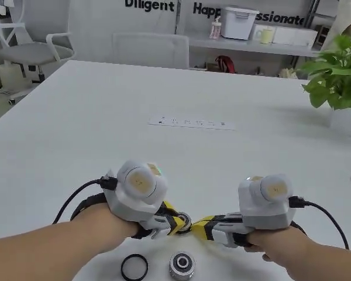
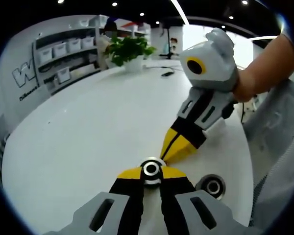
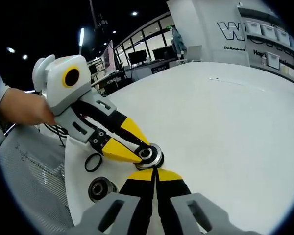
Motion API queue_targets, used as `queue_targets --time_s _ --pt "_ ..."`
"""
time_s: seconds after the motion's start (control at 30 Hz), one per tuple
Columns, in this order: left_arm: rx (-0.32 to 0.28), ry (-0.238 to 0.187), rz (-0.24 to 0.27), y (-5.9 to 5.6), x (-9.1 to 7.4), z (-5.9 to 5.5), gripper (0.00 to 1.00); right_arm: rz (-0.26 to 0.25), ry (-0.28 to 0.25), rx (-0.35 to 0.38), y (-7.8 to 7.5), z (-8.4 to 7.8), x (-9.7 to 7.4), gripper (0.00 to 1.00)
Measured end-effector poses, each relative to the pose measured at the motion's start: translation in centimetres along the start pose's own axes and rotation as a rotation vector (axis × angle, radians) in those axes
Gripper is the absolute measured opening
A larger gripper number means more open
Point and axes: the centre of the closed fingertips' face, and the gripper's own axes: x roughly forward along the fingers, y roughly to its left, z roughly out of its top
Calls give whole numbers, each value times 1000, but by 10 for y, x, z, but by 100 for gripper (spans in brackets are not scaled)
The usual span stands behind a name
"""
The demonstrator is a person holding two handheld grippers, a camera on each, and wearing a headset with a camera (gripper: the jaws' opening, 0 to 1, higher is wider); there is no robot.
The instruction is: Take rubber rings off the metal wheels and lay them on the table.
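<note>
Holding the metal wheel (image 2: 152, 168) in its fingers, the left gripper (image 3: 143, 151) meets the right gripper (image 2: 167, 154), fingers pressed together, at the wheel's right rim.

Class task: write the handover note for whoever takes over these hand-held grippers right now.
Left hand-held gripper: shut on a metal wheel.
Right hand-held gripper: shut, tips at that wheel's rim; ring grip unclear.
On the table: one loose rubber ring beside a second wheel.
Done: one ring laid down.
To do: strip the held wheel's ring, lay it down.
</note>
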Motion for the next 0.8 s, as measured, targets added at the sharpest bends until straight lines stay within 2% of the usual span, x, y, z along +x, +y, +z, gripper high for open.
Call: queue_targets --time_s 0.33,0.4,0.43,0.47,0.5,0.53,0.8 --pt "1 0 9 0 0 0 11 -20 -16 64 -5 1 1 0" --pt "1 2 10 0 0 0 11 -19 -36 84 -6 4 -1 0" --pt "0 3 11 0 0 0 11 -23 -71 114 -8 11 -3 0" --pt "0 3 12 0 0 0 11 0 -80 149 -4 14 -3 0" --pt "-1 3 13 0 0 0 11 -13 -58 129 -6 11 -3 0" --pt "0 4 13 0 -1 0 11 -14 -60 106 -6 11 -2 0" --pt "-3 7 16 0 -1 0 11 -10 -79 140 -3 14 -3 0"
